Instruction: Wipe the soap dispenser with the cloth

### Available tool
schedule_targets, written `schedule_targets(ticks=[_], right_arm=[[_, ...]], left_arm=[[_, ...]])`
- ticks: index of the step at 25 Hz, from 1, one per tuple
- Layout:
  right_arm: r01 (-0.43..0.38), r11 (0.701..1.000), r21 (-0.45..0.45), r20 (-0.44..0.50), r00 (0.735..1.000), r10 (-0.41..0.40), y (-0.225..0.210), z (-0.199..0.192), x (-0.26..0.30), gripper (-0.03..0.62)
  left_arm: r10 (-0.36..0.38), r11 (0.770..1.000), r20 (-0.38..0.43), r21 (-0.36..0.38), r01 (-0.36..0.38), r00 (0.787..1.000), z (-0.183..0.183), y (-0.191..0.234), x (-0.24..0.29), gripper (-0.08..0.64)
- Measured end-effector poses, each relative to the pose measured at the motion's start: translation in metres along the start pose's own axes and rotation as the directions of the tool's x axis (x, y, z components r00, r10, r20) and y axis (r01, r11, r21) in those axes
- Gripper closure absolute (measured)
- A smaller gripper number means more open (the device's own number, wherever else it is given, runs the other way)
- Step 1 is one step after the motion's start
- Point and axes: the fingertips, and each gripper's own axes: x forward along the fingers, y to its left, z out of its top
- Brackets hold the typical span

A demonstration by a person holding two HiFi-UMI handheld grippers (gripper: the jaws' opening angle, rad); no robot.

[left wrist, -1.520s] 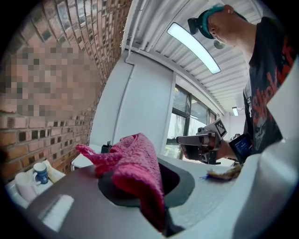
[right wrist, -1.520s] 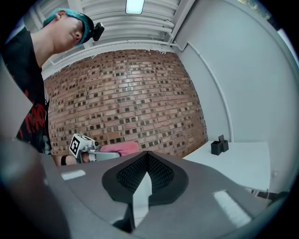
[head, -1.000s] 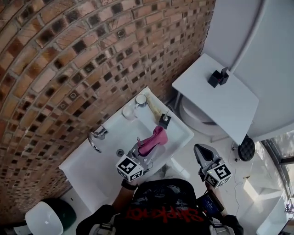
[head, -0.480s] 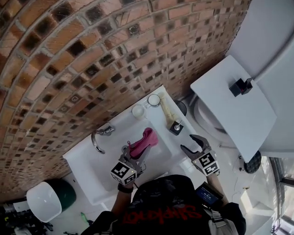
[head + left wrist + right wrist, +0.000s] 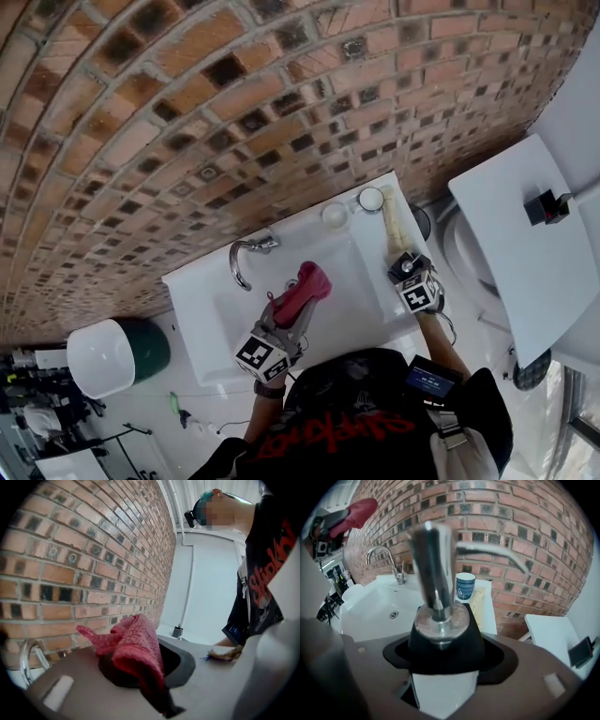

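Note:
The soap dispenser [image 5: 405, 265], a black body with a chrome pump [image 5: 433, 569], stands on the right rim of the white sink [image 5: 202, 314]. My right gripper [image 5: 407, 272] has come down over it. Its jaws have just been opening and stand wide on either side of the dispenser's body [image 5: 440, 641], with no pressing visible. My left gripper [image 5: 289, 305] hovers over the basin, shut on a bunched pink cloth [image 5: 307, 284]. In the left gripper view the cloth [image 5: 136, 648] drapes over the jaws. The right gripper view shows that cloth [image 5: 356, 513] at upper left.
A chrome faucet [image 5: 246, 255] rises at the sink's back by the brick wall. A blue patterned cup [image 5: 465, 585] and a pale wooden item [image 5: 394, 225] sit behind the dispenser. A white surface [image 5: 525, 253] with a small black object [image 5: 542, 206] lies right. A white-and-green bin [image 5: 112, 354] stands left.
My right gripper dropped from beside the sink onto the dispenser and its jaws went from shut to wide. The left gripper drifted a little over the basin, still holding the cloth.

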Motion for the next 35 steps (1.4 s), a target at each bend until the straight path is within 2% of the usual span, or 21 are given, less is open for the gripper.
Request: schedule_targets(ticks=[1, 3, 6, 8, 11, 14, 17, 18, 19, 20, 22, 23, 25, 26, 27, 28, 29, 30, 31, 33, 35], right_arm=[[0.01, 1.0, -0.017, -0.002, 1.0, -0.01, -0.001, 0.0, 0.004, 0.273], [0.014, 0.999, -0.046, 0.008, 1.0, -0.014, 0.002, 0.002, 0.002, 0.278], [-0.015, 0.999, -0.037, 0.054, 0.998, 0.017, 0.012, 0.015, -0.023, 0.279], [-0.047, 0.998, -0.048, 0.122, 0.991, 0.053, 0.024, 0.034, -0.054, 0.279], [-0.062, 0.992, -0.107, 0.215, 0.973, 0.084, 0.047, 0.061, -0.11, 0.279], [-0.011, 0.98, -0.2, 0.285, 0.956, 0.069, 0.069, 0.082, -0.167, 0.279], [0.066, 0.96, -0.273, 0.354, 0.934, 0.036, 0.09, 0.102, -0.218, 0.279], [0.095, 0.951, -0.293, 0.37, 0.929, 0.021, 0.096, 0.107, -0.233, 0.279], [0.126, 0.943, -0.309, 0.376, 0.926, 0.0, 0.103, 0.108, -0.247, 0.279], [0.155, 0.934, -0.323, 0.374, 0.927, -0.024, 0.11, 0.104, -0.261, 0.279], [0.196, 0.917, -0.348, 0.358, 0.932, -0.063, 0.127, 0.09, -0.281, 0.279], [0.204, 0.91, -0.362, 0.351, 0.934, -0.07, 0.136, 0.084, -0.288, 0.279], [0.207, 0.898, -0.387, 0.345, 0.936, -0.067, 0.154, 0.075, -0.302, 0.279], [0.21, 0.894, -0.396, 0.343, 0.937, -0.068, 0.163, 0.071, -0.31, 0.279], [0.215, 0.891, -0.401, 0.341, 0.937, -0.072, 0.17, 0.067, -0.319, 0.279], [0.22, 0.89, -0.4, 0.341, 0.937, -0.078, 0.177, 0.064, -0.328, 0.279], [0.223, 0.891, -0.395, 0.345, 0.935, -0.081, 0.181, 0.063, -0.336, 0.279], [0.225, 0.894, -0.388, 0.353, 0.932, -0.082, 0.184, 0.062, -0.345, 0.279], [0.228, 0.897, -0.379, 0.367, 0.927, -0.08, 0.185, 0.062, -0.353, 0.279], [0.236, 0.903, -0.36, 0.404, 0.911, -0.078, 0.185, 0.065, -0.369, 0.279], [0.252, 0.903, -0.348, 0.435, 0.897, -0.082, 0.182, 0.067, -0.382, 0.279]], left_arm=[[0.013, 1.0, 0.002, -0.004, -0.013, 1.0, 0.0, 0.001, -0.005, 0.509], [0.026, 1.0, 0.004, -0.009, -0.026, 1.0, 0.001, 0.003, -0.012, 0.509], [0.012, 1.0, 0.027, -0.01, -0.012, 1.0, 0.003, 0.004, -0.015, 0.508], [-0.023, 1.0, 0.046, -0.018, 0.024, 0.999, 0.005, -0.001, -0.014, 0.509], [-0.143, 0.99, 0.047, -0.004, 0.143, 0.989, 0.007, -0.019, -0.005, 0.508], [-0.304, 0.952, 0.052, 0.05, 0.301, 0.951, 0.009, -0.05, 0.005, 0.508], [-0.461, 0.881, 0.052, 0.143, 0.45, 0.886, 0.015, -0.084, 0.007, 0.508], [-0.52, 0.848, 0.055, 0.155, 0.507, 0.853, 0.019, -0.096, 0.005, 0.508], [-0.59, 0.804, 0.066, 0.138, 0.578, 0.805, 0.023, -0.11, 0.0, 0.508], [-0.668, 0.744, 0.088, 0.096, 0.661, 0.739, 0.029, -0.125, -0.009, 0.509], [-0.804, 0.583, 0.149, 0.002, 0.813, 0.576, 0.04, -0.152, -0.03, 0.508], [-0.852, 0.498, 0.17, -0.033, 0.867, 0.496, 0.043, -0.161, -0.039, 0.508], [-0.919, 0.336, 0.185, -0.098, 0.937, 0.349, 0.044, -0.176, -0.048, 0.508], [-0.941, 0.261, 0.185, -0.137, 0.956, 0.284, 0.043, -0.183, -0.049, 0.508], [-0.958, 0.198, 0.174, -0.178, 0.964, 0.229, 0.04, -0.19, -0.047, 0.508], [-0.97, 0.158, 0.148, -0.216, 0.964, 0.192, 0.034, -0.197, -0.044, 0.508], [-0.979, 0.144, 0.104, -0.244, 0.959, 0.173, 0.027, -0.203, -0.039, 0.508], [-0.984, 0.154, 0.048, -0.26, 0.953, 0.172, 0.019, -0.207, -0.034, 0.508], [-0.983, 0.182, -0.014, -0.265, 0.947, 0.185, 0.011, -0.21, -0.028, 0.509], [-0.963, 0.262, -0.129, -0.248, 0.933, 0.236, -0.007, -0.212, -0.013, 0.508], [-0.929, 0.345, -0.218, -0.209, 0.915, 0.301, -0.02, -0.211, 0.001, 0.508]])
